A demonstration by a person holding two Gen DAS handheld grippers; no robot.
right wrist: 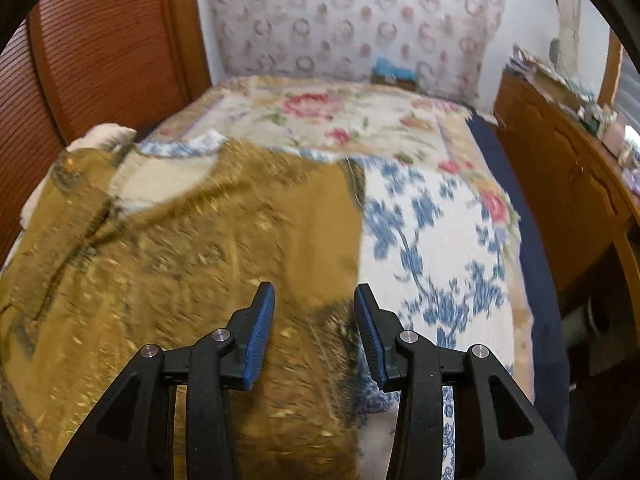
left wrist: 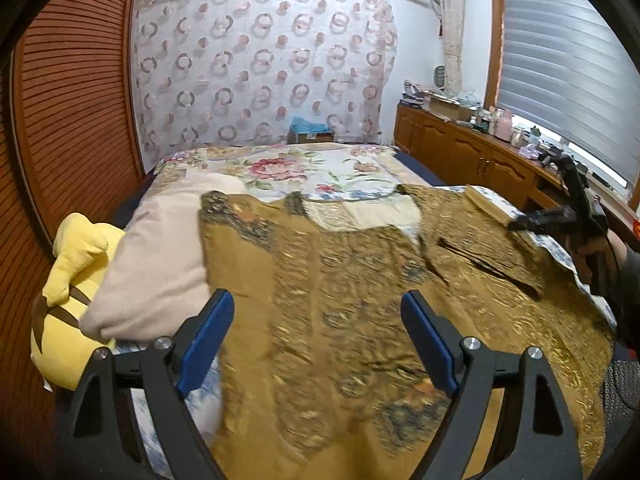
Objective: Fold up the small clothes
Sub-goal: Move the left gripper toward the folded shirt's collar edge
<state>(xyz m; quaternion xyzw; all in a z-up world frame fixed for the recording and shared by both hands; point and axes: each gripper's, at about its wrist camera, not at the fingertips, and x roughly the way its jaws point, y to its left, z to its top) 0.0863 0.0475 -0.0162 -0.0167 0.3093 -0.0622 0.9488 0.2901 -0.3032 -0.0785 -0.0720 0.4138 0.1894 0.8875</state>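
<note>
1. The mustard patterned garment [left wrist: 360, 280] lies spread flat on the bed [left wrist: 280, 168], over its floral cover.
2. Wood-panelled wall on one side, circle-print curtain [left wrist: 260, 64] behind, cluttered wooden cabinet [left wrist: 460, 148] under the window.
3. The left gripper [left wrist: 318, 340] hovers above the cloth, jaws wide apart, empty.
4. The right gripper [right wrist: 314, 332] is part-open over the garment's edge, gripping nothing.
5. A beige pillow [left wrist: 160, 256] and yellow plush toy [left wrist: 68, 304] sit beside the garment.
</note>
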